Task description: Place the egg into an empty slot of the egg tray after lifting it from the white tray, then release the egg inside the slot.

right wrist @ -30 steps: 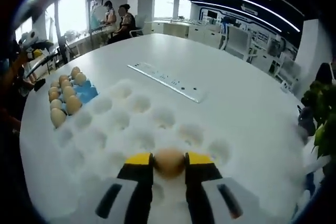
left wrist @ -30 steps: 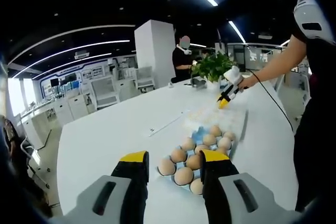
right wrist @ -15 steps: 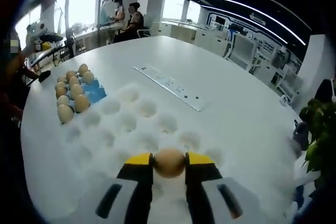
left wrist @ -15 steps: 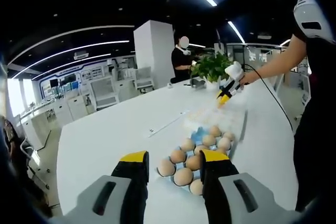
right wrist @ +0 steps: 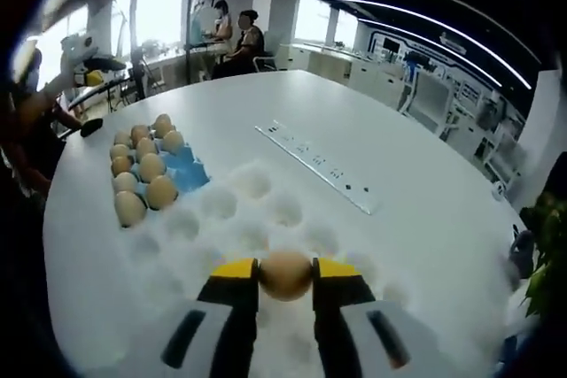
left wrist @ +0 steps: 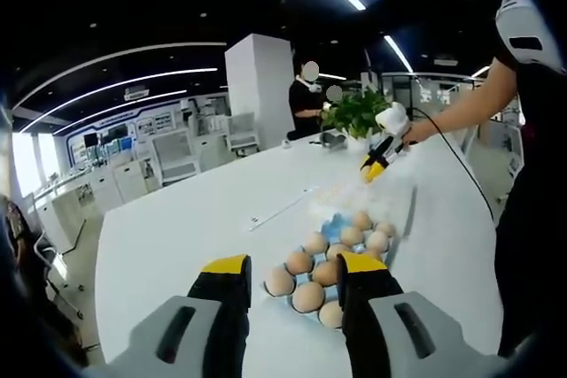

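Note:
In the right gripper view my right gripper (right wrist: 284, 275) is shut on a brown egg (right wrist: 284, 273), held above the white tray (right wrist: 266, 219) of round hollows. The blue egg tray (right wrist: 182, 170) lies to the left with several brown eggs (right wrist: 146, 165) and some bare blue slots at its near end. In the left gripper view my left gripper (left wrist: 292, 272) stands open over the table with nothing between its yellow-tipped fingers. Just ahead of it lies the blue egg tray (left wrist: 332, 223) with several eggs (left wrist: 310, 265). Farther off, the right gripper (left wrist: 376, 158) hangs over the white tray (left wrist: 403, 205).
A long white power strip (right wrist: 323, 170) lies on the big white table (left wrist: 195, 227) beyond the trays. A potted plant (left wrist: 357, 117) stands at the table's far end. People sit or stand at the far side (right wrist: 244, 42). The holder's arm (left wrist: 469, 104) reaches in.
The right gripper has carried the egg up and toward the blue egg tray, which now lies nearer in its view. The left gripper has stayed still.

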Demonstrator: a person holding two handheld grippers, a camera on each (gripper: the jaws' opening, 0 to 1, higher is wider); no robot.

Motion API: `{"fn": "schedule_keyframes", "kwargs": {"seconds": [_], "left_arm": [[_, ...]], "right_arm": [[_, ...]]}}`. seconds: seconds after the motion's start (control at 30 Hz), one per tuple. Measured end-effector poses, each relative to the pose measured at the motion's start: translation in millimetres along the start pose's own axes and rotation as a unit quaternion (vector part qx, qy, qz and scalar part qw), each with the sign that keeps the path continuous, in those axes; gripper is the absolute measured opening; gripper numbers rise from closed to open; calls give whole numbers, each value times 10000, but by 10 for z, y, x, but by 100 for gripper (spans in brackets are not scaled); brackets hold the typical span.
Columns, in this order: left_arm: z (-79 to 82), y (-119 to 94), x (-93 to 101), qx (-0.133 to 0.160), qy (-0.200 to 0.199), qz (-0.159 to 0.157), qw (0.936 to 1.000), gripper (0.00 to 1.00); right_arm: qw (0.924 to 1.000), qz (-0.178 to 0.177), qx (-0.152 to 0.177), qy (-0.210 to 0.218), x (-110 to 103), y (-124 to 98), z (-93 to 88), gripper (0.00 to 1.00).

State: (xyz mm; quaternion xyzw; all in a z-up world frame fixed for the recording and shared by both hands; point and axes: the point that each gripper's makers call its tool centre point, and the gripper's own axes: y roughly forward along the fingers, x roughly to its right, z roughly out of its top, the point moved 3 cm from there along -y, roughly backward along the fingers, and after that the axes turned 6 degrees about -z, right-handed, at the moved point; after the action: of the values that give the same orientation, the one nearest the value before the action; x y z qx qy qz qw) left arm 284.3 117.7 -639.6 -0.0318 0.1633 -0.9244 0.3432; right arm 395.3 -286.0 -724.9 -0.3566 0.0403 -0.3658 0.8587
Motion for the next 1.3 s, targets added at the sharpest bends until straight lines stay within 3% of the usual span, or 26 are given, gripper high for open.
{"fn": "schedule_keyframes", "kwargs": {"seconds": [0.73,1.3], "left_arm": [[-37,-6,-11,-13,-39,23,10000,41],[-42,-28,-27,-18,-43,43,10000,41]], "right_arm": [[9956,754,441,-345,-596,397,517,23],[9869,1321,610,-696,-1059,691,845,23]]}}
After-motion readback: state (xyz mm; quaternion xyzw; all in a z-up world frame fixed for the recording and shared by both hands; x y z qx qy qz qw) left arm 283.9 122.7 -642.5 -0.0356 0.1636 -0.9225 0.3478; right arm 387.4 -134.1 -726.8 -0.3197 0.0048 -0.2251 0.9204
